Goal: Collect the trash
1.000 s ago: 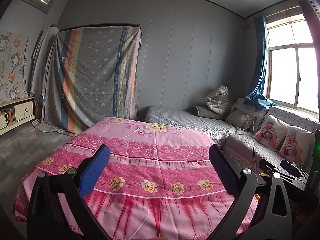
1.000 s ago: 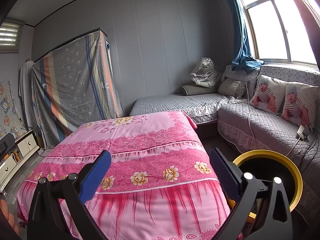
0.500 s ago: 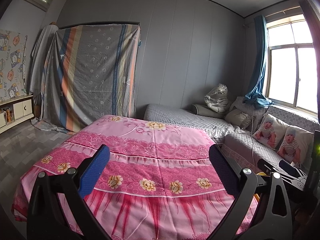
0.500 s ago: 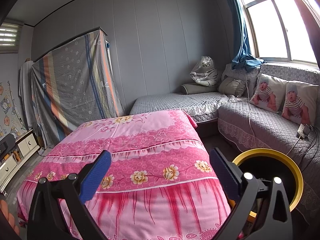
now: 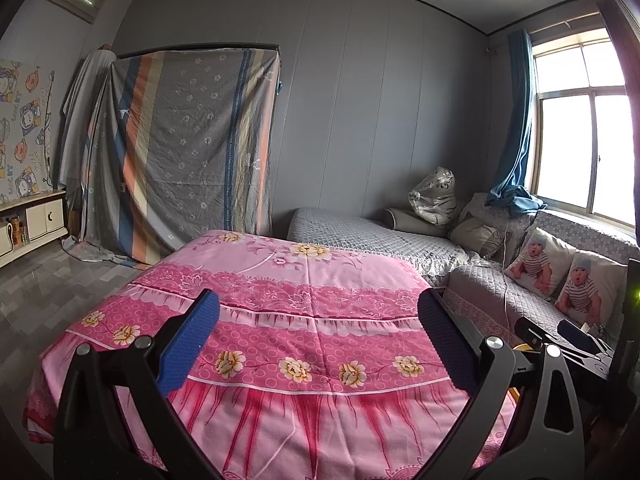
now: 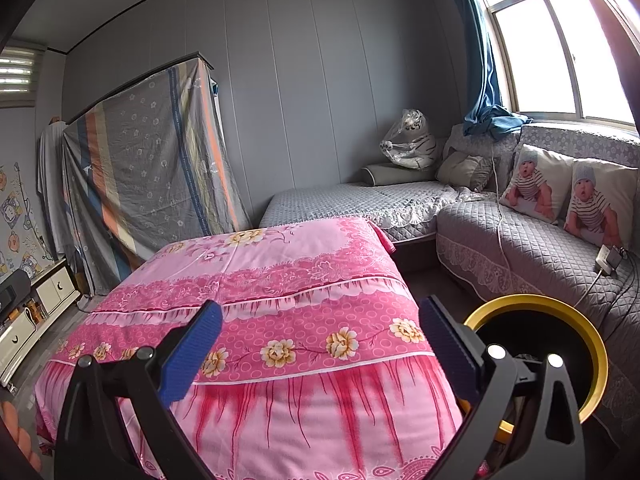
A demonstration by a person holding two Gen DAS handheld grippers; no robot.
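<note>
Trash is not visible; yellow-rimmed bin (image 6: 592, 344) lies just right of the empty, open right tool (image 6: 320, 344), nearer than the open left tool (image 5: 318, 336).

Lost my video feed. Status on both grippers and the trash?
Left gripper open, empty. Right gripper open, empty. No trash in sight on the pink bedspread; yellow-rimmed bin at right. Nothing in the way.
</note>
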